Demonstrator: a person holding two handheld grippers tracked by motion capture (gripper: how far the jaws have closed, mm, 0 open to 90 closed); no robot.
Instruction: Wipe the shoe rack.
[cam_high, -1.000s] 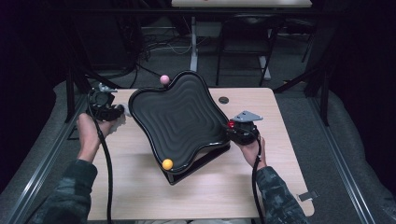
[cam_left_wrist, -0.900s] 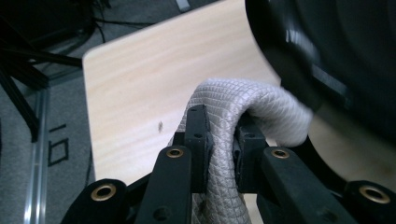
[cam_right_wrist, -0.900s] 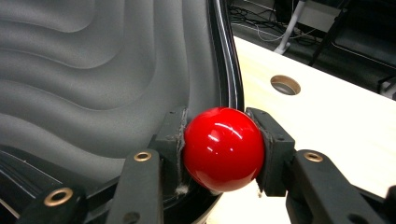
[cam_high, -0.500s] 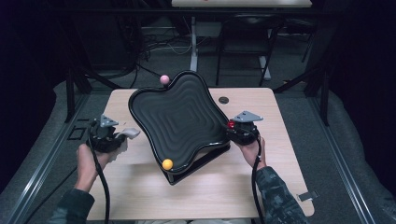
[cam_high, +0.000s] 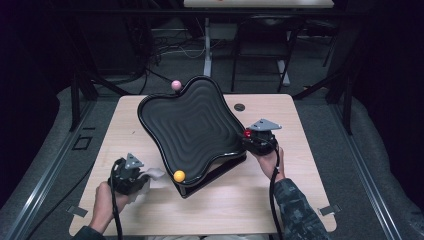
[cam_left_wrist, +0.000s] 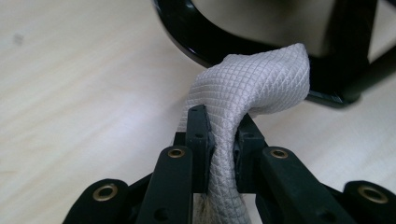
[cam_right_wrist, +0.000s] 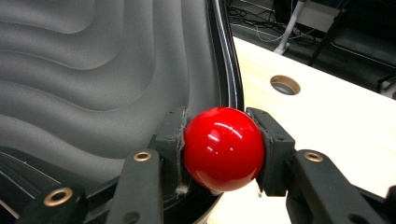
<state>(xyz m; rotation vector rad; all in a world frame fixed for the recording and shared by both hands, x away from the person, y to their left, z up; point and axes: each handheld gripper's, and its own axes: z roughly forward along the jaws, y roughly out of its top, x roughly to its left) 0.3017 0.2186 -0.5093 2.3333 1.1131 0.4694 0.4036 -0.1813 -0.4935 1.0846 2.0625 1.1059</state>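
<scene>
A black wavy tray (cam_high: 200, 125) stands tilted on a black stand in the middle of the table, with red, pink and orange knob balls on its rim. My right gripper (cam_high: 250, 136) is shut on the red ball (cam_right_wrist: 223, 147) at the tray's right edge (cam_right_wrist: 219, 56). The pink ball (cam_high: 176, 85) is at the far corner and the orange ball (cam_high: 179, 175) at the near corner. My left gripper (cam_high: 145, 176) is low at the near left, shut on a folded white quilted cloth (cam_left_wrist: 252, 88), close to the stand's base (cam_left_wrist: 205, 42).
The light wooden table (cam_high: 295, 130) has a round cable hole (cam_high: 239, 107) behind the right gripper. Dark floor, metal frames and cables lie beyond the far edge. Open tabletop (cam_high: 120, 130) lies left of the tray.
My left gripper has come from the far left of the table toward the near edge, carrying the cloth, and now sits beside the tray's near corner. The right gripper has stayed on the red ball.
</scene>
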